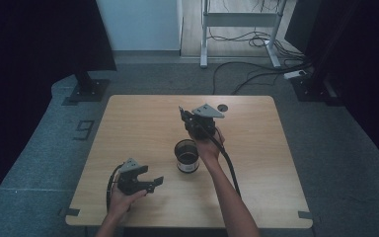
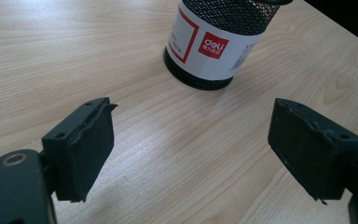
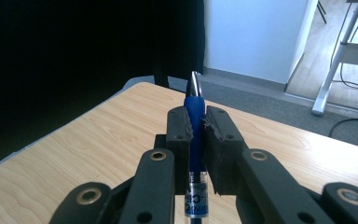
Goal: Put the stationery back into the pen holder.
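So on the left side of the table we've got the left gripper (image 1: 150,183) resting low near the front edge, jaws spread wide with nothing between them, just bare wooden table (image 2: 121,56) under the pads. In its own view the mesh pen cup (image 2: 214,44) stands upright just ahead of the jaws, apart from them, white label with a red logo facing us.

Moving right, the pen cup (image 1: 186,155) sits near the middle of the table and looks empty from above, though it's dark in there.

Further right and behind the cup, the right gripper (image 1: 183,117) is held up off the table, jaws pinching a blue pen (image 3: 195,135) hard around its rubber grip, tip pointing away from the camera.

How we'd do this well, assuming the pen goes in the cup: bring it over the cup's mouth, tilt the pen close to vertical, get its low end inside the rim before we let go. The cup's light, so a knock on the rim could tip it. The left gripper is close enough to steady the cup's wall if needed.
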Available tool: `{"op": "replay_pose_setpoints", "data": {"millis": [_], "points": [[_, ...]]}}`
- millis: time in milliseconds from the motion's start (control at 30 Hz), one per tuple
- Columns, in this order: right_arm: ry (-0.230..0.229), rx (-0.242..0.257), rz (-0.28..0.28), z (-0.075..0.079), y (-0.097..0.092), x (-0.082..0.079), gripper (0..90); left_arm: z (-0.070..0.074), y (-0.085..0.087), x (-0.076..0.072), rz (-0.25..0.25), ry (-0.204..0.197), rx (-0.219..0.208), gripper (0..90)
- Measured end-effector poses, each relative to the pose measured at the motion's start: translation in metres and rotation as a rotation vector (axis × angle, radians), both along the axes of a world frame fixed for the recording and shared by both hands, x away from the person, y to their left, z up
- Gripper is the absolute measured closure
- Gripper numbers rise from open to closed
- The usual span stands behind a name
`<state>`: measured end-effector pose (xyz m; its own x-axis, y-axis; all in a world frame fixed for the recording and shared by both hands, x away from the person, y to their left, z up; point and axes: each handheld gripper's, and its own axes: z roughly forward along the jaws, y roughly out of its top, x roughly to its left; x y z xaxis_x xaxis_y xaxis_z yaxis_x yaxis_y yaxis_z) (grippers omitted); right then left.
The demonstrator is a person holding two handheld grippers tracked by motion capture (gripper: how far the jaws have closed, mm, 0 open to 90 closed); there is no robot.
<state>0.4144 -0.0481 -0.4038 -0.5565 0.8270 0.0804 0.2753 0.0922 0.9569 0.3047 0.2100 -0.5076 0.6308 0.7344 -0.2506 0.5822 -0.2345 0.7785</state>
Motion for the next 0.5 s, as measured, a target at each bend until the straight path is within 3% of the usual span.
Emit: {"op": "replay_pose_setpoints", "data": {"millis": [500], "points": [[0.009,-0.007,0.019,-0.006,0.013,-0.002,78.6,-0.002,-0.003,0.0,-0.011,0.003,0.015,14.5]]}}
